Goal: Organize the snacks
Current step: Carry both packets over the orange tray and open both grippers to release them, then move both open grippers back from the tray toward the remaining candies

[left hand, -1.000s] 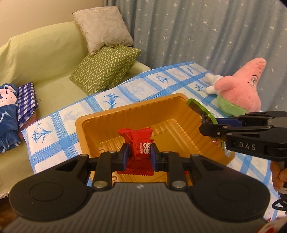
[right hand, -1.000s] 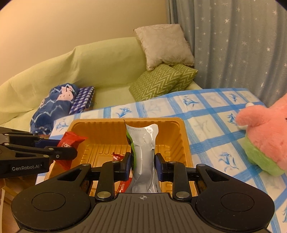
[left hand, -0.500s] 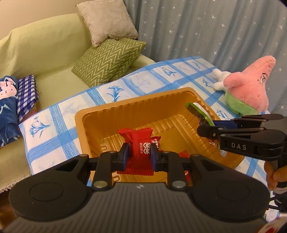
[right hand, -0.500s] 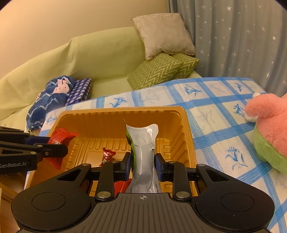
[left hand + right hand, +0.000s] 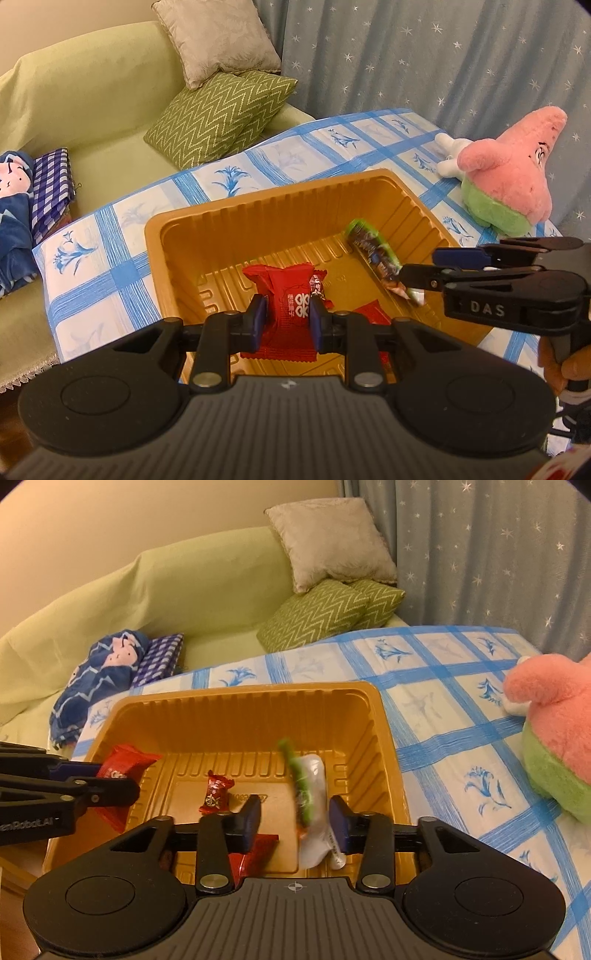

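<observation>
1. The left claw [image 5: 284, 319] is clenched on a red foil snack packet with white characters [image 5: 286, 295], holding it above the near part of the orange ribbed plastic tray [image 5: 258, 206].
2. The right claw [image 5: 295, 821] is released, its fingers spread; a long green-and-silver snack pouch [image 5: 308, 794] sits blurred between them, just beside the right finger, apparently dropping into the tray's right side.
3. The tray rests on a counter covered by a blue-and-white checked cloth with flower prints [image 5: 443, 686], towards its sofa-side edge.
4. Risk, as I judge it: the pouch could catch on the right finger or lean on the tray wall and tip out over the rim. The red packet, let go from this height, might bounce out over the near rim or land on the sweets below.
5. Count, as far as visible: one tray; two claws; one red packet held; one green pouch; one small red wrapped sweet [image 5: 216, 792] on the tray floor; one flat red packet [image 5: 255, 853] partly hidden under the right claw; one pink-and-green star plush toy [image 5: 509, 184] at the counter's far right corner.
</observation>
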